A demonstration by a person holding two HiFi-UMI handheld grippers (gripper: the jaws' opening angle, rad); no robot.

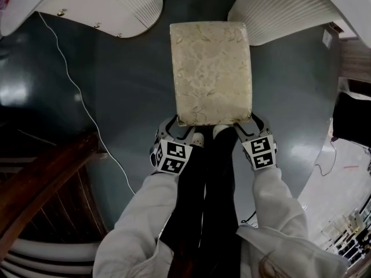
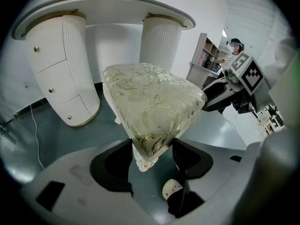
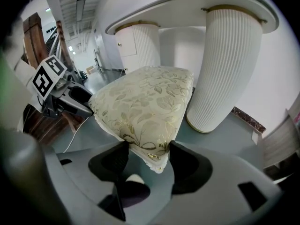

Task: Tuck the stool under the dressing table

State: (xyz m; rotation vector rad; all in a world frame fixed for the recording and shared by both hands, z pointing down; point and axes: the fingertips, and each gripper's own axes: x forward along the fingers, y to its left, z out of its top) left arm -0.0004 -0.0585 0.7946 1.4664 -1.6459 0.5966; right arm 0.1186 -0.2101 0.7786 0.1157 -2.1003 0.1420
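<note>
L hand-held gripper, R hand-held gripper on stool corners; pedestals apart.

The head view looks steeply down from above onto the stool, with the left tongs and right tongs at the seat's near edge. Each tongs view sits low and very close at one near corner of the seat, facing forward towards the counter. All three share the seat; each low view also catches the other tongs

One stool, two grippers, two ribbed white pedestals and one thin cable.
</note>
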